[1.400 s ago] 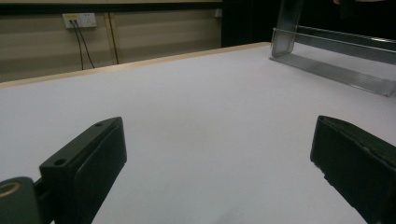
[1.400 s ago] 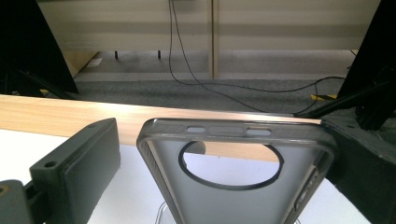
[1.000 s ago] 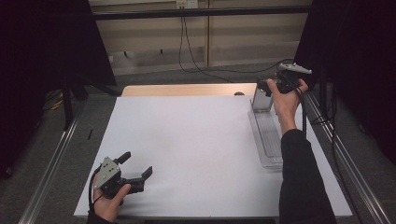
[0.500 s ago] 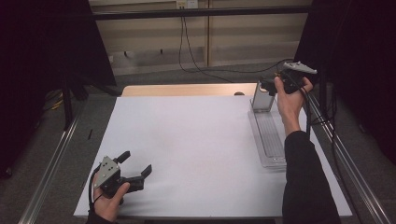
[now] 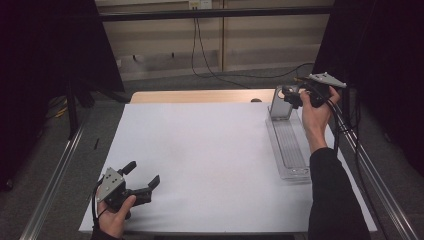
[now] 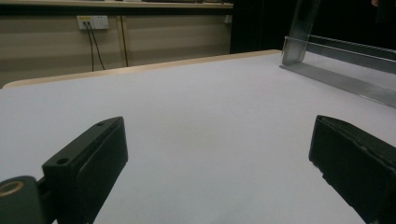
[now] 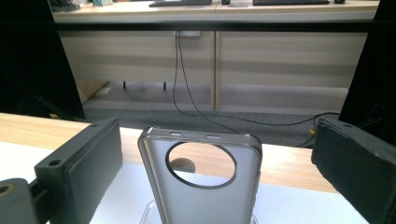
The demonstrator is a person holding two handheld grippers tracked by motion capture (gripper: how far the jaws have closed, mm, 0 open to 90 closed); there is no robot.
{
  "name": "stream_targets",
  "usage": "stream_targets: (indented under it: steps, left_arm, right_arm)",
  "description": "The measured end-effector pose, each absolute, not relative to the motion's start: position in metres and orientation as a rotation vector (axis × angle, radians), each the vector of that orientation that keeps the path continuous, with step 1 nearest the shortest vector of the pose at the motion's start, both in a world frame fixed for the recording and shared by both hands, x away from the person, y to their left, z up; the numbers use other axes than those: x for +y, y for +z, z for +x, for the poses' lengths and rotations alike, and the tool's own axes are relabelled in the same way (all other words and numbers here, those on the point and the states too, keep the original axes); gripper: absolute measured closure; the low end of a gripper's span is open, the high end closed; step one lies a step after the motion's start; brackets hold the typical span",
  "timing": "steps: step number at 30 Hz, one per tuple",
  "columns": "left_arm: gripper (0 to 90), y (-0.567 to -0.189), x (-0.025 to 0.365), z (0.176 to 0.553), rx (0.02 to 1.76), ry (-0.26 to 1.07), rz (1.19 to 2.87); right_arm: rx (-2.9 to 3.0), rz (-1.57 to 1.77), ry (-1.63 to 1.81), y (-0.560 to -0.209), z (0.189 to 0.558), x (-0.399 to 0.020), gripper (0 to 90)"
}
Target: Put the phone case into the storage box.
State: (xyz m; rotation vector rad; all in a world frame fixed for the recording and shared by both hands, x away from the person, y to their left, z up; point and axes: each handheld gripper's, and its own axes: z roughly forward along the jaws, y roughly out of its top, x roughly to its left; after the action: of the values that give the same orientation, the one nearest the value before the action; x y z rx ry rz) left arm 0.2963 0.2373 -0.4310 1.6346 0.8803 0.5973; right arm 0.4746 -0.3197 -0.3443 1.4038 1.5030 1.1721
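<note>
- Left gripper (image 5: 146,176): low at the near-left part of the white table (image 5: 210,165), held in the person's left hand (image 5: 117,212). Jaws wide apart, nothing between them. In the left gripper view both black pads sit just above bare white surface.
- Right gripper (image 5: 289,96): up at the far-right, held in the right hand (image 5: 316,116), forearm in a dark sleeve (image 5: 332,200). Jaws spread wide, gripping nothing.
- Phone case (image 7: 201,182): grey, translucent, with a big round camera cutout near its top. Stands upright at the far end of the clear rack (image 5: 290,147). In the right gripper view it sits centred between the two pads, with a clear gap on both sides, so no contact.
- In the high view the case (image 5: 280,104) stands just beside the right gripper, on its left side.
- Rack: long, clear plastic, ribbed along its base, lying along the right side of the table, running near to far. Only the case is in it, at the far end.
- Left gripper view also catches the rack (image 6: 345,81) and the case (image 6: 299,35) well off at upper right.
- Wooden table edge (image 5: 200,96) visible beyond the white surface; cables (image 5: 210,55) hang down the back wall from a socket.
</note>
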Motion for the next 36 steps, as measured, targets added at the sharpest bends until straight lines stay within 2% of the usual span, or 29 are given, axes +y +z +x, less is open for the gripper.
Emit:
stream_targets:
  steps: [20, 36]
  left_arm:
    - [3.7, -0.428, 0.239, 0.294, 0.853, 0.616, 1.615]
    - [3.7, -0.426, 0.238, 0.295, 0.838, 0.612, 1.597]
  right_arm:
    - [1.565, 1.311, 1.291, -0.362, 0.434, -0.317, 1.7]
    - [1.609, 1.270, 1.255, -0.376, 0.401, -0.318, 1.6]
